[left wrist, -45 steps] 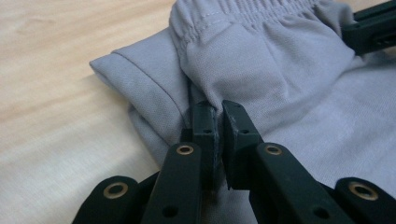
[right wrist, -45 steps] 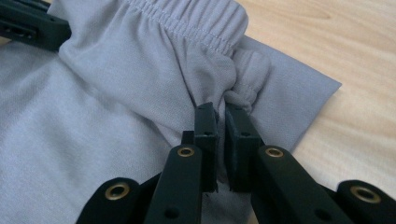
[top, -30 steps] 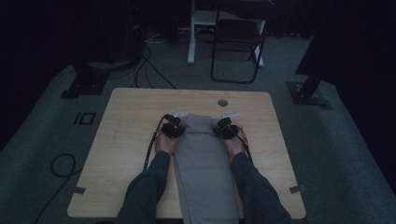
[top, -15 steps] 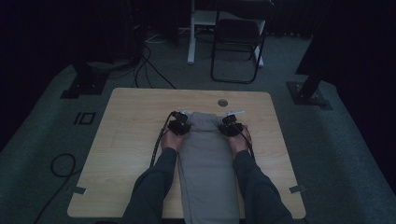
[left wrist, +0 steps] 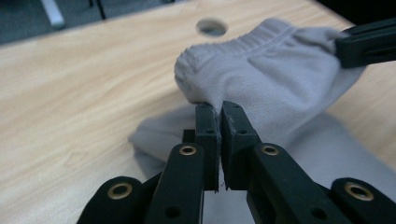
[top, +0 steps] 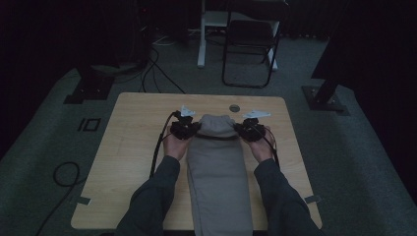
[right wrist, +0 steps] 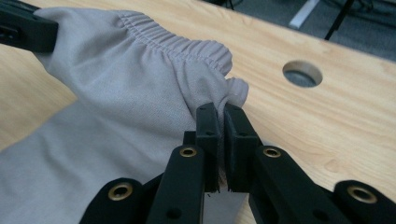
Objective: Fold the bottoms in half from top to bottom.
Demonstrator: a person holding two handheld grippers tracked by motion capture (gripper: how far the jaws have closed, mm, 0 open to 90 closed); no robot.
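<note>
Two grippers on one grey garment (top: 216, 172), which looks like folded trousers with an elastic waistband. Left gripper (top: 189, 129) clamped on the left corner of the waistband; in the left gripper view its jaws pinch the cloth (left wrist: 261, 79) tight, with no gap to see. Right gripper (top: 246, 129) clamped on the right corner; jaws likewise together on the fabric (right wrist: 140, 79) in the right gripper view. Waistband end raised off the table (top: 133, 147) between the two grippers and sagging slightly in the middle.

Garment's long axis runs from the waistband, at the far end, straight back toward the person; the leg end hangs over the table's near edge. Waistband sits just short of the round hole (top: 234, 107) in the tabletop.

Bare wood lies wide on both sides of the garment, more on the left. A narrower strip lies past the waistband to the table's far edge. Chair (top: 251, 44) stands well beyond that edge, on the floor.
</note>
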